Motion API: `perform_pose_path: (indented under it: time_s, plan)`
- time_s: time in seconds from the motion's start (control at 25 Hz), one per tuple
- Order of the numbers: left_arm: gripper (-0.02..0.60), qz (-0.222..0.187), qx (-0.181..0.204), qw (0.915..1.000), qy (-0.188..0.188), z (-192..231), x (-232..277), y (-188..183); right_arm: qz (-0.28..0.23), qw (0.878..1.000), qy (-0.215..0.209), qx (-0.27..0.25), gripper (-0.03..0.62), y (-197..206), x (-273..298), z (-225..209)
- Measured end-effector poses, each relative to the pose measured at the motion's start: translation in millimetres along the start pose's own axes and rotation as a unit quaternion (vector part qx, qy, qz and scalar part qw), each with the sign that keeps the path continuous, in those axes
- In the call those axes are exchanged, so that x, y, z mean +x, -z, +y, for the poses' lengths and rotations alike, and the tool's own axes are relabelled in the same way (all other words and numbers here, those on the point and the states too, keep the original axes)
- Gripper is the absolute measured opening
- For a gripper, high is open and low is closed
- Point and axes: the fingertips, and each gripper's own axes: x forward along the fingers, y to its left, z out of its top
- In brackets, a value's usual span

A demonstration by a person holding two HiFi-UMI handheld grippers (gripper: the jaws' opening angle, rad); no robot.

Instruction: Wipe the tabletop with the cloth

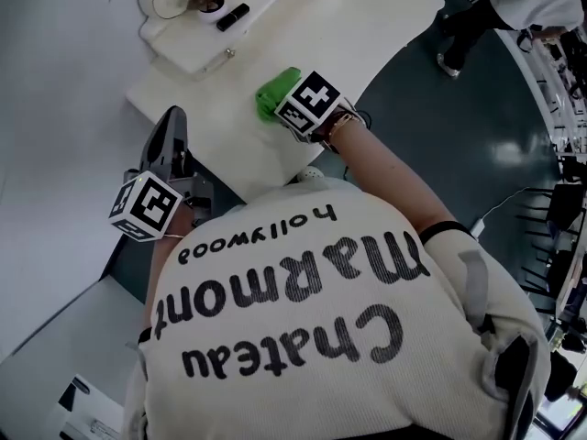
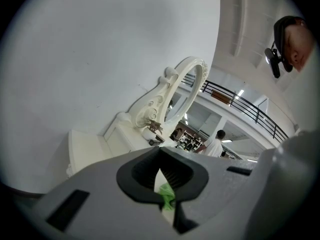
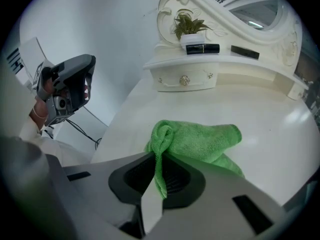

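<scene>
A green cloth point(image 1: 272, 93) lies bunched on the white tabletop point(image 1: 367, 26) near its front edge. My right gripper point(image 1: 286, 110) rests low over it, shut on a raised fold of the cloth point(image 3: 200, 141); in the right gripper view the fold runs down between the jaws of the right gripper point(image 3: 159, 176). My left gripper point(image 1: 172, 125) is held off the table's left edge, away from the cloth, with its jaws together on nothing. Through the thin slit of the left gripper point(image 2: 164, 186) a speck of green shows far behind.
A raised white vanity shelf point(image 3: 200, 66) with small drawers stands at the table's back. It carries a potted plant point(image 3: 189, 29), black cases point(image 3: 202, 48) and an ornate mirror point(image 2: 185, 89). A person point(image 1: 532, 3) stands on the dark floor at the far right.
</scene>
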Motion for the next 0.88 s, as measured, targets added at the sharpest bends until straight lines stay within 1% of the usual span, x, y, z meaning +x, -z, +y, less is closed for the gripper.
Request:
perform_pose_path:
  time_s: [0.12,0.24,0.36,0.72,0.88]
  plan:
    - [0.008,-0.008,-0.003,0.9999,-0.013,-2.1,2.0,0.9,-0.008,1.0,-0.017,-0.007,0.054,0.7,-2.1,0.9]
    - [0.008,-0.014,-0.012,0.9995,-0.025,-7.7,8.4,5.4,-0.014,0.999,-0.046,-0.012,0.054,1.8,-4.6,0.2]
    - [0.008,-0.019,-0.014,0.9992,-0.033,-19.6,17.1,9.3,-0.009,0.997,-0.072,-0.024,0.054,2.9,-8.4,-2.6]
    - [0.008,-0.035,-0.013,0.9961,-0.08,-43.0,30.4,24.0,-0.009,0.992,-0.104,-0.077,0.054,9.9,-16.4,-21.4]
    - [0.008,-0.043,-0.012,0.9935,-0.104,-48.5,32.7,31.5,-0.011,0.989,-0.119,-0.084,0.054,12.7,-21.1,-36.5]
